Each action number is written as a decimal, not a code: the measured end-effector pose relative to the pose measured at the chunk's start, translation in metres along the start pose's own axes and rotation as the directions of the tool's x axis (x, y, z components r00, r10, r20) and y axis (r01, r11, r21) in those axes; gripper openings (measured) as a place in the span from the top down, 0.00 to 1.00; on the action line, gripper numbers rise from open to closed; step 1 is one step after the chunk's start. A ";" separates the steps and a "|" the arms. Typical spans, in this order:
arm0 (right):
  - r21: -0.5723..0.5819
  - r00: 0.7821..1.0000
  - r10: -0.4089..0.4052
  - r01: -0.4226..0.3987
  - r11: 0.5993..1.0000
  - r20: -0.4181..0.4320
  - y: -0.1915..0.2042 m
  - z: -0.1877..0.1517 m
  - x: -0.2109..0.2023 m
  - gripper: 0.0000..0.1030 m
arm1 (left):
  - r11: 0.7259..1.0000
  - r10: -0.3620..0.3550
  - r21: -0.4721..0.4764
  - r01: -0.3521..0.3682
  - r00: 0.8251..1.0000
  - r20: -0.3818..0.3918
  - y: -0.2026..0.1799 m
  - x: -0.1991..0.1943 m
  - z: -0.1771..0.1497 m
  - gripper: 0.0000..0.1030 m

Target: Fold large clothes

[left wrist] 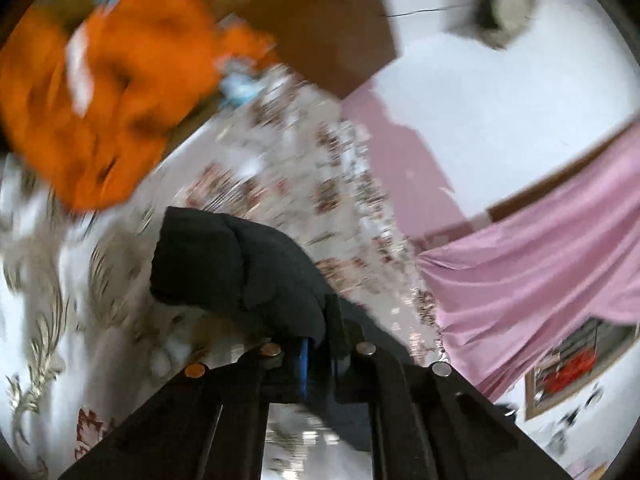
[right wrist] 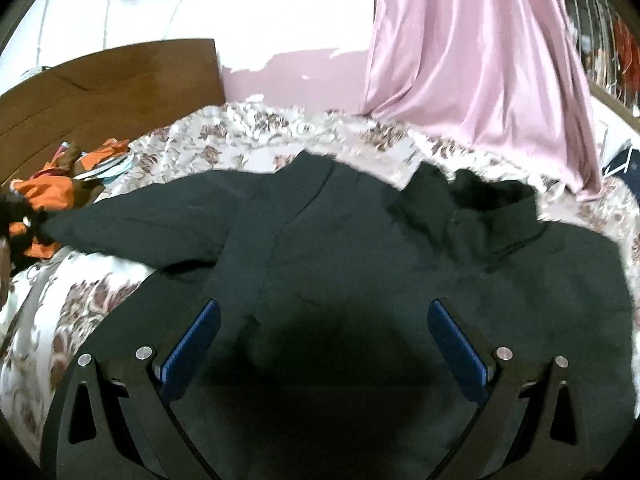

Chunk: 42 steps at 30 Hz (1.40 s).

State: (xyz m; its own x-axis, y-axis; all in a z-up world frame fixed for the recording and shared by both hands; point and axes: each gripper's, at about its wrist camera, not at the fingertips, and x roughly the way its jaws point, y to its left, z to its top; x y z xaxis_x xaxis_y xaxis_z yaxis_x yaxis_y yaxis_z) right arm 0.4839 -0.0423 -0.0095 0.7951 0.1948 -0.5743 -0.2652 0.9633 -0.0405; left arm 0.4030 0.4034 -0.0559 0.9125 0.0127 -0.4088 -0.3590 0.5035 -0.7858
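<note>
A large black padded jacket [right wrist: 360, 248] lies spread on the floral bedspread [right wrist: 248, 136], collar toward the pink curtain, one sleeve stretched out to the left. My right gripper [right wrist: 324, 316] hovers just above the jacket's body, open wide, blue pads [right wrist: 452, 336] apart with nothing pressed between them. In the blurred left wrist view, my left gripper [left wrist: 320, 344] is shut on a fold of the black jacket [left wrist: 232, 264], which bunches up over the fingertips above the bedspread [left wrist: 304, 168].
An orange garment [left wrist: 104, 92] lies heaped on the bed near the wooden headboard [right wrist: 112, 84]. A pink curtain [right wrist: 480, 64] hangs beyond the bed's far edge. Some small items [right wrist: 108, 168] sit beside the orange cloth. A framed picture [left wrist: 572, 368] shows at right.
</note>
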 end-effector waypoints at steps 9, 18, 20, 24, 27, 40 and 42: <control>0.206 0.997 -0.080 0.077 0.976 0.006 -0.089 -0.031 -0.059 0.01 | 0.867 -0.111 0.496 0.034 0.986 0.125 -0.183 -0.069 -0.036 0.93; 0.289 0.992 -0.124 0.112 0.951 0.025 -0.139 -0.066 -0.084 0.01 | 0.632 -0.269 0.749 0.198 0.963 -0.028 -0.311 -0.080 -0.149 0.93; 0.294 0.990 -0.136 0.122 0.948 0.027 -0.152 -0.074 -0.089 0.01 | 0.592 -0.283 0.765 0.254 0.954 -0.098 -0.329 -0.070 -0.177 0.93; 0.328 0.985 -0.170 0.156 0.932 0.015 -0.183 -0.090 -0.095 0.01 | 0.541 -0.279 0.765 0.350 0.933 -0.229 -0.347 -0.048 -0.230 0.93; 0.368 0.982 -0.186 0.173 0.914 0.002 -0.204 -0.102 -0.094 0.01 | 0.506 -0.238 0.769 0.389 0.921 -0.309 -0.353 -0.029 -0.273 0.93; 0.459 0.983 -0.179 0.177 0.871 -0.040 -0.236 -0.139 -0.063 0.01 | 0.415 0.090 0.775 0.477 0.826 -0.556 -0.315 0.021 -0.396 0.92; 0.464 0.984 -0.173 0.172 0.869 -0.041 -0.236 -0.141 -0.061 0.01 | 0.429 0.121 0.765 0.480 0.809 -0.575 -0.306 0.024 -0.401 0.91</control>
State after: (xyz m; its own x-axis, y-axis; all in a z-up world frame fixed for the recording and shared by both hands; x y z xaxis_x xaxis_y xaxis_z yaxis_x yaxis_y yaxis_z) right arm 0.4207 -0.3071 -0.0801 0.8058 0.0178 -0.5919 0.1590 0.9563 0.2453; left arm 0.4565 -0.0970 -0.0113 0.5823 -0.4255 -0.6928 0.4333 0.8834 -0.1784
